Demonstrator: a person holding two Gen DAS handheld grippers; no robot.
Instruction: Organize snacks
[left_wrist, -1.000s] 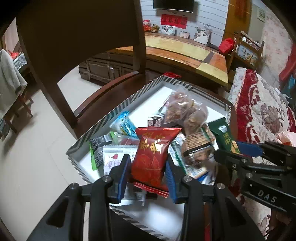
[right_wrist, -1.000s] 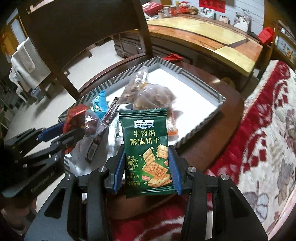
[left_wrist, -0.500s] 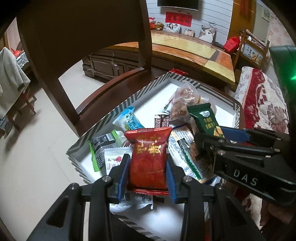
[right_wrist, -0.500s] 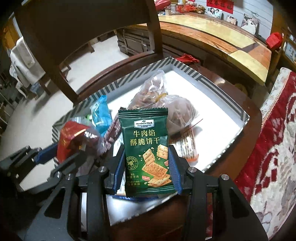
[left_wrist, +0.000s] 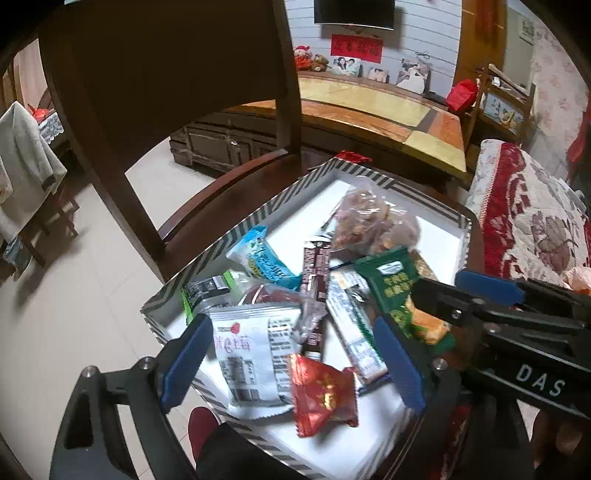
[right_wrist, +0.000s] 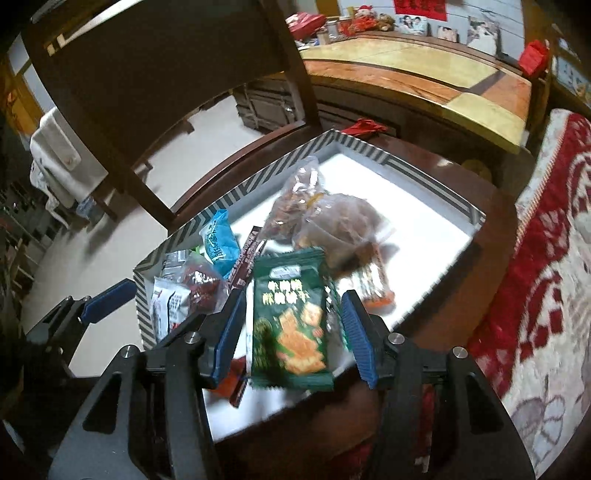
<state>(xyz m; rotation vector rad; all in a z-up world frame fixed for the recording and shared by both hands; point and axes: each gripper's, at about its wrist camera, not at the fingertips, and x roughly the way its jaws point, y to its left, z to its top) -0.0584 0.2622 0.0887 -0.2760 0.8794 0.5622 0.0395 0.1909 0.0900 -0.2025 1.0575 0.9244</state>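
Snacks lay piled in the striped tray on the dark round worktop, so they stayed in one place. Your left gripper had its jaws wide, with the red packet lying loose below. Your right gripper also had wide jaws, and the green cracker packet sat between them, blurry, looking free to drop in.
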